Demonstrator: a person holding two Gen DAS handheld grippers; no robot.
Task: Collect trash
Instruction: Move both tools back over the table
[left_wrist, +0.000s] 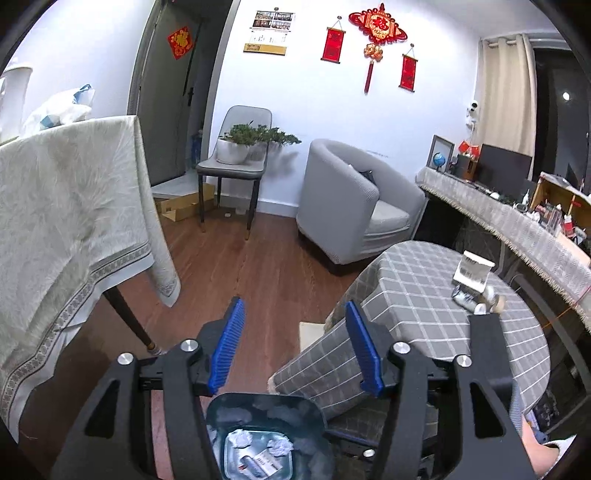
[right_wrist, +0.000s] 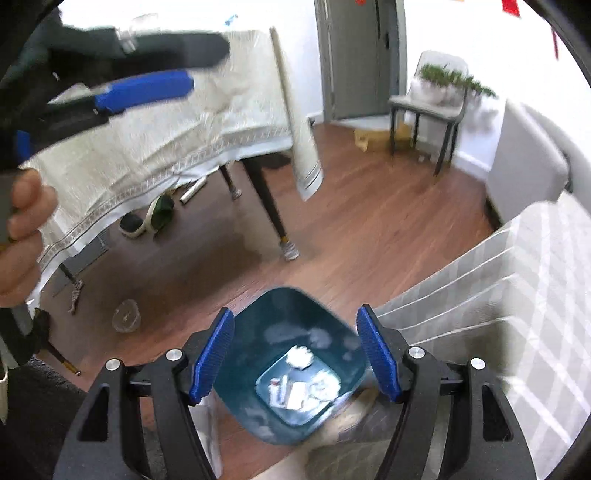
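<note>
A teal trash bin (right_wrist: 295, 369) stands on the wood floor beside the checked table; it also shows in the left wrist view (left_wrist: 266, 435). Crumpled paper (right_wrist: 300, 356) and small wrappers (right_wrist: 291, 393) lie at its bottom. My right gripper (right_wrist: 295, 354) is open and empty, hovering above the bin's mouth. My left gripper (left_wrist: 295, 343) is open and empty, above and just beyond the bin, at the checked table's edge. It appears blurred at the upper left of the right wrist view (right_wrist: 147, 88). A small pile of trash (left_wrist: 472, 288) lies on the checked table (left_wrist: 424, 295).
A table with a cream cloth (left_wrist: 66, 206) stands at left, its dark legs (right_wrist: 269, 206) near the bin. A grey armchair (left_wrist: 354, 206), a chair with a plant (left_wrist: 236, 155) and a cluttered sideboard (left_wrist: 517, 221) line the far side. A clear cup (right_wrist: 126, 314) and shoes (right_wrist: 147, 219) lie on the floor.
</note>
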